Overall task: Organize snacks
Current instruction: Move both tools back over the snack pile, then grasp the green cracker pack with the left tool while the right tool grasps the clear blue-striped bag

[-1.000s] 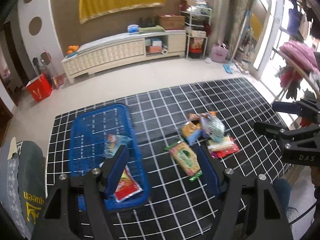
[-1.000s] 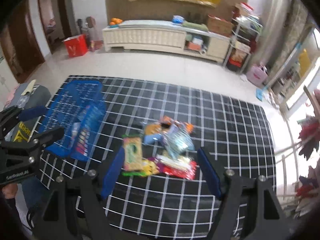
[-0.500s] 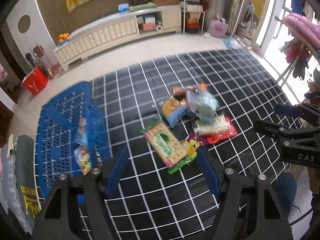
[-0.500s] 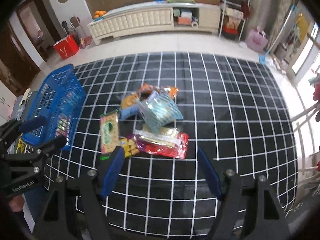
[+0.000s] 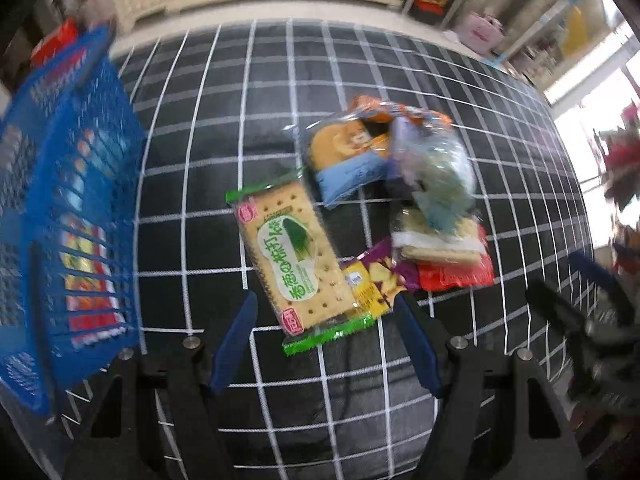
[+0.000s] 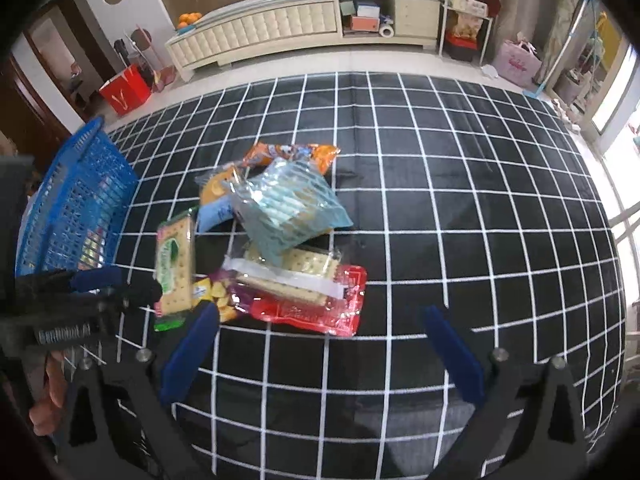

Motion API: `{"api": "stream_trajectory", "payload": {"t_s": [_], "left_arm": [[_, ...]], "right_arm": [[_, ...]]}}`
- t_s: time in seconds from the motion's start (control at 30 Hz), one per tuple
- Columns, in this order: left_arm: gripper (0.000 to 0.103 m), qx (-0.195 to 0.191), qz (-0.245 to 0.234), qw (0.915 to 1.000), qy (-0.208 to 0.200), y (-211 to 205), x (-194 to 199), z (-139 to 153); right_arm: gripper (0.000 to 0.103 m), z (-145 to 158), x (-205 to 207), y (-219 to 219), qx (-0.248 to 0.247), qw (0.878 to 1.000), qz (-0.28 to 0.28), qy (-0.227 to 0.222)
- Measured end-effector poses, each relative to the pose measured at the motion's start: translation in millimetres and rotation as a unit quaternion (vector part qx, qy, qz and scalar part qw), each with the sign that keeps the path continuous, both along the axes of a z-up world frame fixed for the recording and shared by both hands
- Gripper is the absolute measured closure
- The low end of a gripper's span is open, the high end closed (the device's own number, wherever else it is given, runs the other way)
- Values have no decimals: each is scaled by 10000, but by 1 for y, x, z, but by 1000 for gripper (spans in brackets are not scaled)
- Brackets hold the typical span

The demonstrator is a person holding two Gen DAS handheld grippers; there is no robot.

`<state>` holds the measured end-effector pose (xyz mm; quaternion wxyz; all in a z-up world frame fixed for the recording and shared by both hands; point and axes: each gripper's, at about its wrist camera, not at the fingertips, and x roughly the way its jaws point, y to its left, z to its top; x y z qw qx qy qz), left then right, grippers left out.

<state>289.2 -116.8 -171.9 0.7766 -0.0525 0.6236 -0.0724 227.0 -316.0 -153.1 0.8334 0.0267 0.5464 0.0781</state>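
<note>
— Start at the left. What sits there?

— A blue basket (image 6: 76, 208) at the left edge of the surface (image 6: 460, 208), which wears a black cloth with a white grid. A few packets lie inside it, blurred through the mesh wall; one looks red and yellow.

— And the left tool?

— The left tool (image 5: 326, 316) points steeply down, its jaws apart with nothing pressed between them. The near end of the green-edged cracker packet (image 5: 294, 256) lies in the gap between the fingers, but the pads are off it. In the left wrist view that packet's long axis runs from upper left to lower right, its near end toward the tool. In the right wrist view it stands almost straight up the frame, just right of the basket.

— What is next to it?

— A small yellow-and-purple packet (image 5: 372, 280) touching its near right corner, then a red-ended cracker packet (image 6: 304, 292) lying crosswise, long axis left to right. Resting on its far edge is a pale blue striped bag (image 6: 292, 208), tilted. Behind that, a bag with an orange cake picture and a blue end (image 5: 346, 160), and an orange wrapper (image 6: 292, 154) farthest back. The whole heap sits near the middle of the surface, left of centre.

— The right tool?

— The right tool (image 6: 320, 348) hangs above the near side of the heap, jaws having just spread wide, empty. The red packet lies just beyond the fingertips, untouched. A hand (image 6: 50, 388) shows at the left edge of that view, under the other tool.
</note>
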Motion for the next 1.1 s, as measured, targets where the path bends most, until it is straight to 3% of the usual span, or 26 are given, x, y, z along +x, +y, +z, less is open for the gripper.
{"api": "stream_trajectory", "payload": {"t_s": [0.13, 0.57, 0.87, 0.93, 1.1], "left_arm": [[34, -115, 292, 9991, 267, 10, 13, -22], [34, -2, 455, 9985, 318, 8, 37, -67], [36, 634, -93, 9978, 151, -14, 41, -72], [43, 637, -123, 9979, 81, -16, 36, -71], [44, 506, -310, 9982, -131, -17, 16, -56]], "right_arm": [[0, -18, 6, 2, -96, 9999, -23, 77], [0, -41, 13, -2, -105, 9994, -110, 324], [0, -41, 2, -12, -125, 9986, -210, 467], [0, -37, 0, -10, -108, 9986, -200, 469], [0, -24, -1, -10, 25, 9992, -168, 374]]}}
